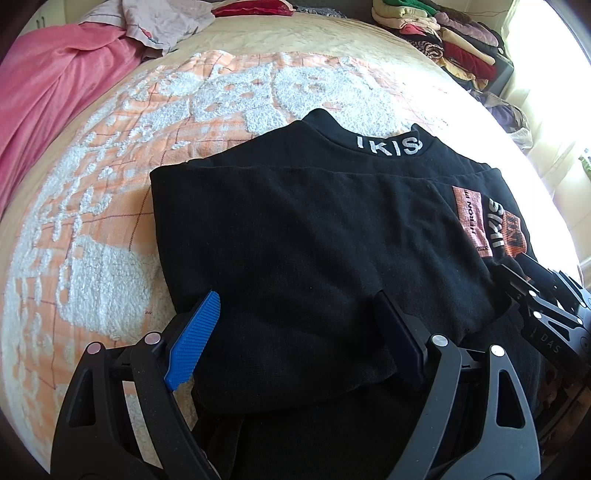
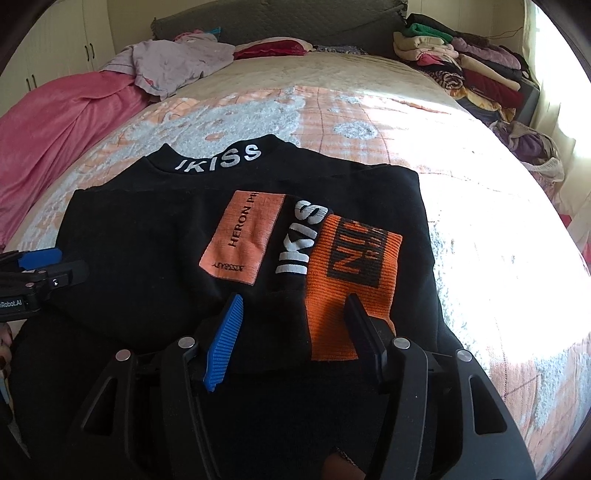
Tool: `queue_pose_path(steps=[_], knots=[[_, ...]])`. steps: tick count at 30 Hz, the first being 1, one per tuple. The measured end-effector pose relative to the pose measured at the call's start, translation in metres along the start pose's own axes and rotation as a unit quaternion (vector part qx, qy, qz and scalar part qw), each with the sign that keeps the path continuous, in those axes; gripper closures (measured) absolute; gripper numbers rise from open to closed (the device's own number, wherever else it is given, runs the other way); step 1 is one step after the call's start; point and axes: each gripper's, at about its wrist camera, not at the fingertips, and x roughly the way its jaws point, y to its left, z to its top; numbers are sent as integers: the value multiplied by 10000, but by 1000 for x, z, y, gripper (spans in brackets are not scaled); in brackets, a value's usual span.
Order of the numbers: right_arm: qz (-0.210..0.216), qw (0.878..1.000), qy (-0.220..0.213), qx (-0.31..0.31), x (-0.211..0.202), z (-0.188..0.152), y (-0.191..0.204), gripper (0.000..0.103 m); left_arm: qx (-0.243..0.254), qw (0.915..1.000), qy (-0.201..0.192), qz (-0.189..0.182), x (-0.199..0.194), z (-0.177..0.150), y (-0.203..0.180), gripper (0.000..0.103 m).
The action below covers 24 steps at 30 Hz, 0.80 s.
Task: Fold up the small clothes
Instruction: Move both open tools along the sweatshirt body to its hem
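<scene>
The black sweatshirt (image 2: 147,251) lies on the bed (image 2: 480,240), partly folded into a rough rectangle, its long axis running across the bed from left to right and its collar pointing away toward the headboard (image 2: 280,22). White letters reading IKISS run round the collar (image 2: 221,157); a sleeve is folded across the front, showing a pale orange patch (image 2: 243,236), more white lettering and a bright orange ribbed cuff (image 2: 351,280). The left gripper (image 1: 295,332) hangs over the near left part of the garment with its jaws spread wide, black cloth between them but nothing pinched. The right gripper (image 2: 291,332) sits over the near right part, its jaws parted about the cuff's lower end; whether its black finger touches the cuff I cannot tell. Under the sweatshirt is an orange and white fluffy blanket (image 1: 110,221). A pink cover (image 1: 55,92) lies at the far left, and stacks of folded clothes (image 2: 472,70) stand at the far right.
</scene>
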Motion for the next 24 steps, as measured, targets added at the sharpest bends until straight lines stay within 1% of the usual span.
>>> queue_pose_path(steps=[4,12,13,14,18,21,23,24], knots=[[143,9996,-87,207,-9,-2,-4,44,7,10000,5,4,-1,0,0,25],[200,9991,-225,295,-21,-3,-4,44,35,10000,7,24,-1,0,-2,25],[219,9990,-250,308,-23,-3,-4,43,48,10000,10,30,-1,0,-2,25],[220,9989,-275,315,-26,-4,-4,40,66,10000,11,37,-2,1,-2,25],[260,9985,-353,321,-33,-4,-2,38,79,10000,-12,46,-5,1,-2,25],[286,9982,-412,335,-38,-4,-1,33,99,9999,-28,70,-6,1,-2,25],[299,9979,-447,363,-41,-4,-1,26,121,9999,-53,104,-8,2,-3,25],[324,9976,-468,386,-42,-4,-1,25,127,9998,-72,116,-9,2,-3,25]])
